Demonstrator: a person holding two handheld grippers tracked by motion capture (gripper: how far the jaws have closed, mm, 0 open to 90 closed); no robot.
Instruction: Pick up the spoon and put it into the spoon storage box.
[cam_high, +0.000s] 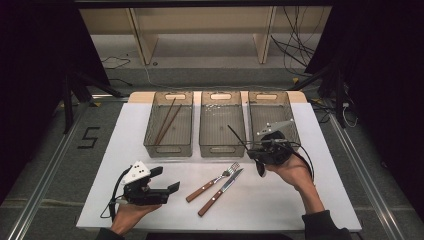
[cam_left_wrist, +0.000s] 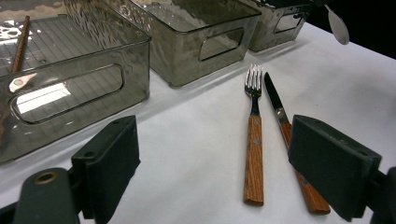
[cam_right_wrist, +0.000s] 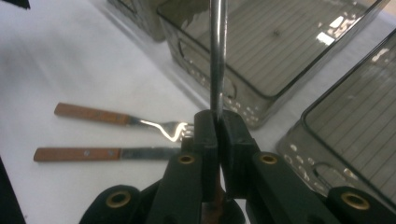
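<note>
My right gripper (cam_high: 251, 149) (cam_right_wrist: 218, 116) is shut on a slim metal spoon (cam_right_wrist: 217, 56), held above the table in front of the right bin (cam_high: 270, 96). The spoon's bowl (cam_high: 260, 169) (cam_left_wrist: 337, 23) hangs below the gripper, and its thin handle points forward past the jaws. A fork (cam_high: 212, 181) (cam_left_wrist: 253, 135) (cam_right_wrist: 116, 117) and a knife (cam_high: 220, 192) (cam_left_wrist: 289, 140) (cam_right_wrist: 93, 153), both wooden-handled, lie side by side on the white table. My left gripper (cam_high: 165, 179) (cam_left_wrist: 212, 156) rests open at the front left, aimed at them with nothing between its jaws.
Three clear grey bins stand in a row at the back of the white table (cam_high: 300, 200). The left bin (cam_high: 168, 148) holds brown chopsticks (cam_high: 167, 122). The middle bin (cam_high: 221, 149) has nothing visible inside. Cables and a wooden shelf lie beyond the table.
</note>
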